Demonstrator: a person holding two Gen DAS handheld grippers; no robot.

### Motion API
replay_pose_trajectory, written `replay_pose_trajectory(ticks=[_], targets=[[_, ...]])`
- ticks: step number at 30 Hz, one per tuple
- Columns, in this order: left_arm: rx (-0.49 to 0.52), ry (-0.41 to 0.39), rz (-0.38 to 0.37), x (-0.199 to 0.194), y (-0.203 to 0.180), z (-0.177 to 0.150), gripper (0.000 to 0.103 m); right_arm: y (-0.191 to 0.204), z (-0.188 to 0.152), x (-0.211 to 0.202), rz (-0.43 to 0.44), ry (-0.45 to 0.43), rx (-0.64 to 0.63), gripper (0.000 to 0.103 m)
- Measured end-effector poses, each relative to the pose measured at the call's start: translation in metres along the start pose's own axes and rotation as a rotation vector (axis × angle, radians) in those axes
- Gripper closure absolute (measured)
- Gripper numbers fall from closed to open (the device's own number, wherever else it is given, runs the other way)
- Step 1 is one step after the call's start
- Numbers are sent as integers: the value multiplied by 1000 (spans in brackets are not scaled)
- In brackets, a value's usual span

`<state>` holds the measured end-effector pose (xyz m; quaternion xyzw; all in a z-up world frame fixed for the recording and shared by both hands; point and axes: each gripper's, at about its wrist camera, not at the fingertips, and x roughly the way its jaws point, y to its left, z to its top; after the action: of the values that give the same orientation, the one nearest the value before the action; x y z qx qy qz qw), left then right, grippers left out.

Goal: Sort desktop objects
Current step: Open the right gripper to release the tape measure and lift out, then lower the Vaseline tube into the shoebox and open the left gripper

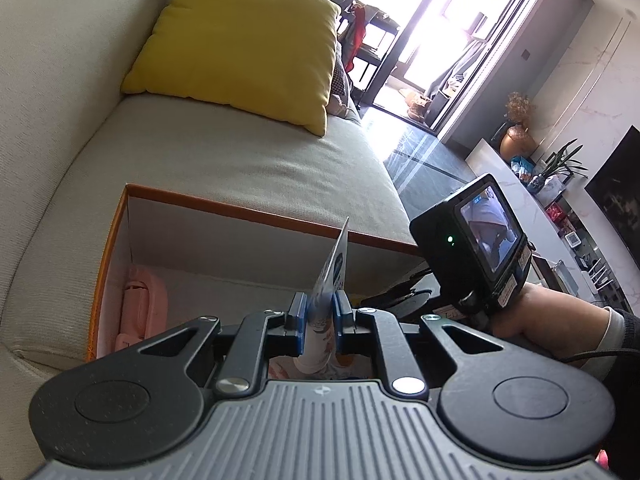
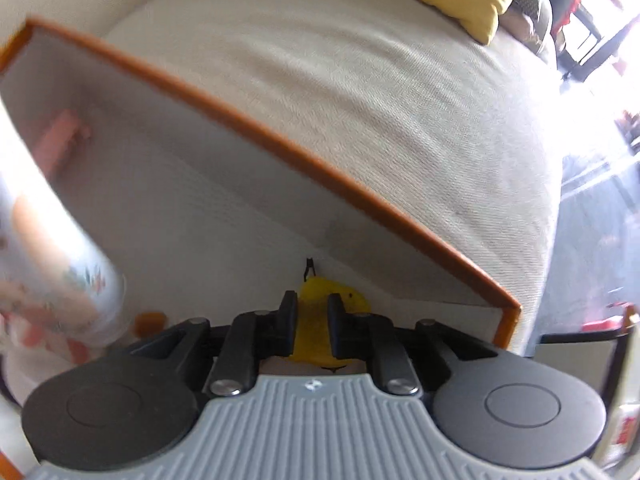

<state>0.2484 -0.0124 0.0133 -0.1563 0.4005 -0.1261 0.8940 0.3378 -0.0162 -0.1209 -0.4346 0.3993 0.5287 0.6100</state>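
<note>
Blue pads of the left gripper (image 1: 318, 312) pinch a soft printed plastic tube (image 1: 326, 280) — light, squashy, best held mid-body — above the orange-rimmed white box (image 1: 256, 210). Black right gripper (image 2: 312, 316) clamps a small yellow toy (image 2: 314, 320) — likely light — low inside the box.

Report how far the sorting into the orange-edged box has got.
Done: a pink item already lies in the box. In hand: the left gripper is shut on a white printed tube above the box, and the right gripper is shut on a yellow toy inside it. Left: releasing both; other desktop objects aren't visible.
</note>
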Motion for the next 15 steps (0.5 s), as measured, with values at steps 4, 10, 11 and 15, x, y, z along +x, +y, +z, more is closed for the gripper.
replay_pose_trajectory(ticks=[4,10,11,15], targets=[[-13,-13,-36,0,-2,0,88,6,-5,-4,-35,13,-38,87],[-22,-7,-89,5,-14,0,88,-26,-9,-51,-9,-132,26,87],[-22,-2,-96,8,-17,0,88,-31,-11,-59,-17,-156,31,87],[-15,27,-91,28,-35,-7,88,-48,-22,-79,-33,-225,72,87]])
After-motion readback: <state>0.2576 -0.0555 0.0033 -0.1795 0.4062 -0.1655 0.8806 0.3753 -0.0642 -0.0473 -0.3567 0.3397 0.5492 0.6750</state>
